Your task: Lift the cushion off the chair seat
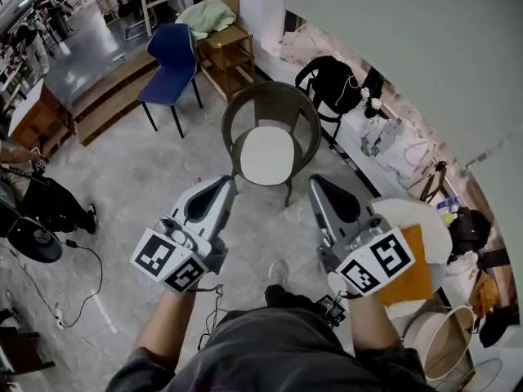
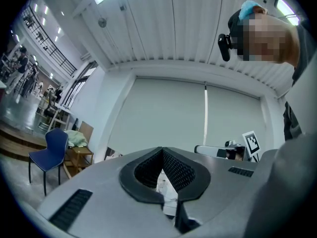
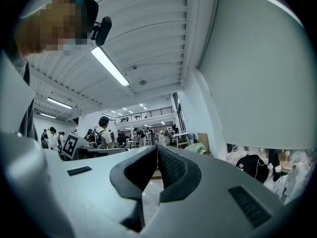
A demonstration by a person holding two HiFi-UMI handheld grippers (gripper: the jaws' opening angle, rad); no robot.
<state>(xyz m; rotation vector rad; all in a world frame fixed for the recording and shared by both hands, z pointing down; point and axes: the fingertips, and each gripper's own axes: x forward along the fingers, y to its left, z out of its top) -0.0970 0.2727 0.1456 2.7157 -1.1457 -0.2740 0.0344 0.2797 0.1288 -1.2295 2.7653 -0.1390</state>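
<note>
A round white cushion (image 1: 266,155) lies on the seat of a brown chair (image 1: 270,101) with a curved back, in the middle of the head view. Both grippers are held level in front of me, short of the chair and apart from it. My left gripper (image 1: 230,183) points at the seat's left front edge, its jaws shut with nothing between them. My right gripper (image 1: 314,181) points at the seat's right front edge, also shut and empty. In the left gripper view the left gripper (image 2: 161,150) has its ribbed pads together. The right gripper (image 3: 157,148) looks the same in its own view.
A blue chair (image 1: 172,58) and a wooden shelf (image 1: 228,52) with a green cloth (image 1: 206,15) stand behind the brown chair. A black chair with a bag (image 1: 336,85) is at its right. A round white table (image 1: 418,223) and a basket (image 1: 441,341) are near my right. Cables (image 1: 78,300) cross the floor at left.
</note>
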